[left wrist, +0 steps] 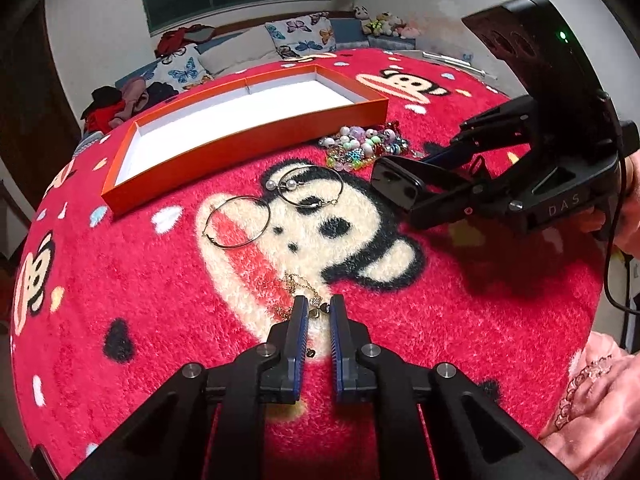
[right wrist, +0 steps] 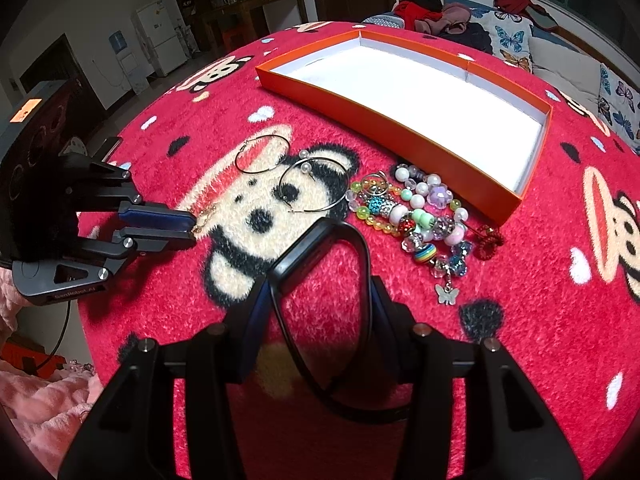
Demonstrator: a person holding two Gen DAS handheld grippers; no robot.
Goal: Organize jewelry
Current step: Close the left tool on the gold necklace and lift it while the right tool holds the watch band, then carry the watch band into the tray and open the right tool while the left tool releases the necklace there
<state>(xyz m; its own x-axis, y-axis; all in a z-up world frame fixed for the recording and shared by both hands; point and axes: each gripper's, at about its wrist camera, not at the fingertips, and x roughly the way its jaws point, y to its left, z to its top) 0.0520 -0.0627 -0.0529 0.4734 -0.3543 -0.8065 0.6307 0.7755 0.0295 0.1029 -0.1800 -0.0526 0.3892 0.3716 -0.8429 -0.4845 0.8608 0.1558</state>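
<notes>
My left gripper (left wrist: 319, 308) is low over the red plush blanket, its fingers slightly apart on either side of a thin gold chain necklace (left wrist: 298, 286); it also shows in the right wrist view (right wrist: 188, 226), with the chain (right wrist: 204, 216) at its tips. My right gripper (right wrist: 320, 276) is shut on a black smart band (right wrist: 310, 256); in the left wrist view the right gripper (left wrist: 404, 188) hovers beside the beads. Two large hoop earrings (left wrist: 276, 204) with pearls lie in the middle. A heap of coloured bead bracelets (right wrist: 416, 216) lies by the empty orange tray (right wrist: 480, 172).
The blanket (left wrist: 160, 300) with monkey prints covers a round surface that drops off all around. A sofa with butterfly cushions (left wrist: 304, 36) and clothes stands behind the tray. Pink fabric (left wrist: 592, 400) lies at the near right edge.
</notes>
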